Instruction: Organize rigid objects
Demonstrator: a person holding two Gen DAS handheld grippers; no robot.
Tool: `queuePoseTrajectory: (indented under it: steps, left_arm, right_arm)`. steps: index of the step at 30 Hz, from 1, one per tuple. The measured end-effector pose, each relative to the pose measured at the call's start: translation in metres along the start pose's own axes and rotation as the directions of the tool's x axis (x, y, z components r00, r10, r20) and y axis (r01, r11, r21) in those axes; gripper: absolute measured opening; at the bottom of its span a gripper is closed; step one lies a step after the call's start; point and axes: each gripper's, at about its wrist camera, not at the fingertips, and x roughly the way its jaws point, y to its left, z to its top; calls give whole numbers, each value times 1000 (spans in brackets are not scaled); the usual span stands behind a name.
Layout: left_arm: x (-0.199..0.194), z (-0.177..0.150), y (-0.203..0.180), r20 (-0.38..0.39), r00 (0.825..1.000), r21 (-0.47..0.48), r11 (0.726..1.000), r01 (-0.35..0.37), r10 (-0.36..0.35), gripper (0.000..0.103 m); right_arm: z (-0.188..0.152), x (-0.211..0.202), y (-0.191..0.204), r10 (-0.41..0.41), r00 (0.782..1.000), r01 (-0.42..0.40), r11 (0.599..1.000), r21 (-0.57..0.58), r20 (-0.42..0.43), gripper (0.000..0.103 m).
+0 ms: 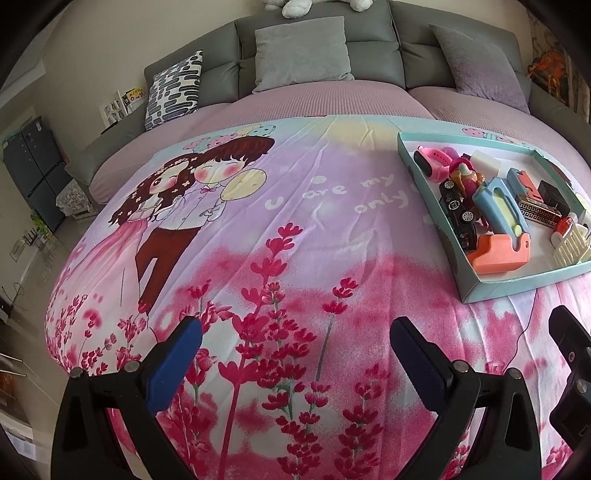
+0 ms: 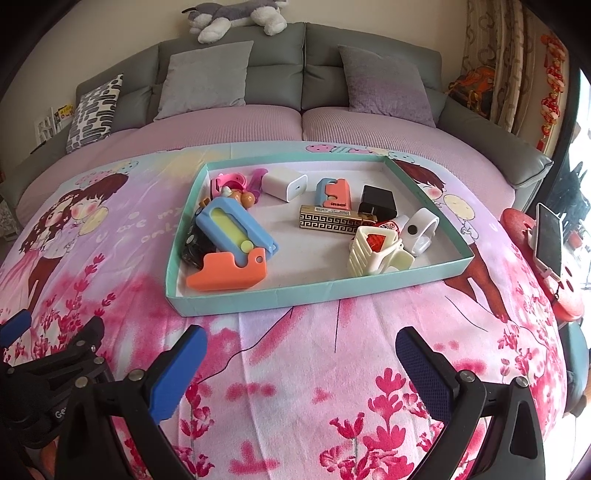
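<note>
A shallow teal tray [image 2: 258, 295] [image 1: 517, 284] lies on a pink cartoon bedspread [image 2: 295, 369]. Inside it are a blue-and-orange toy gun [image 2: 229, 240] [image 1: 498, 218], a cream hair claw [image 2: 373, 251], a gold patterned box [image 2: 332, 219], a white charger [image 2: 284, 182], a black charger [image 2: 376, 203], a white watch band [image 2: 421, 229], a black toy car [image 1: 458, 206] and pink toys [image 2: 232, 184]. My right gripper [image 2: 301, 354] hovers open in front of the tray, empty. My left gripper [image 1: 295, 343] is open and empty, to the tray's left over bare bedspread.
Grey headboard cushions and pillows [image 2: 207, 77] line the far side, with a plush dog [image 2: 236, 16] on top. A patterned pillow [image 1: 173, 88] leans at the left. A phone on a stand [image 2: 550, 236] sits on a red stool [image 2: 554, 288] at the bed's right.
</note>
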Motion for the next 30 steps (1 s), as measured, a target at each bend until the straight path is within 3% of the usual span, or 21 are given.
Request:
queuePoseTrajectory:
  steps: [30]
  left_arm:
    - [-5, -3, -6, 7, 999, 38, 998, -45, 45, 101]
  right_arm:
    - [-1, -5, -2, -3, 1000, 3, 1000, 6, 16, 103]
